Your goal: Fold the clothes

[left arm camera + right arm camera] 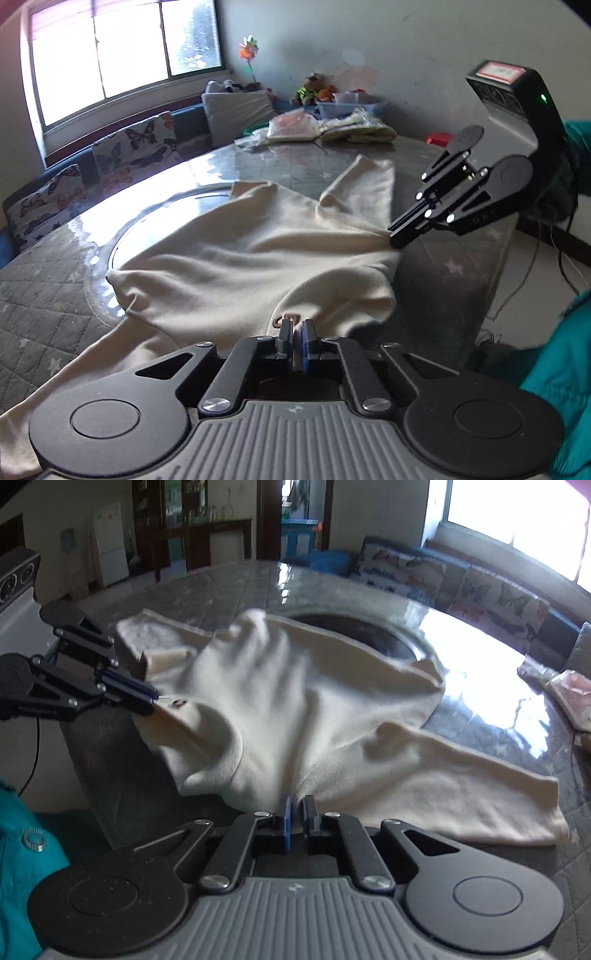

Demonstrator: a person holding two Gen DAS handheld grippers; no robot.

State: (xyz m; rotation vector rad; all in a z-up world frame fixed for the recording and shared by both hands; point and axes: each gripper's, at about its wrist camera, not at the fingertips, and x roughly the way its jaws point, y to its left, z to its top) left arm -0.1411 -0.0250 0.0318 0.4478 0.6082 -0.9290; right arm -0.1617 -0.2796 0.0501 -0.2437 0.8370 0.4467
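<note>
A cream long-sleeved garment point(236, 251) lies spread and rumpled on the glass-topped round table point(288, 166). My left gripper point(296, 332) is shut on the garment's near edge, beside a small brown label point(286, 318). My right gripper point(397, 236) is shut on the garment's right edge. In the right wrist view the garment point(295, 709) stretches between both grippers, with one sleeve point(480, 786) lying flat to the right. There my right gripper point(298, 808) pinches the near hem and my left gripper point(153, 698) pinches the cloth next to the label point(180, 703).
Bags and folded items point(325, 127) sit at the table's far side. A cushioned bench with butterfly pillows point(122, 151) runs under the window. A bag point(569, 694) lies on the table's right. My teal sleeve point(561, 362) is near the table edge.
</note>
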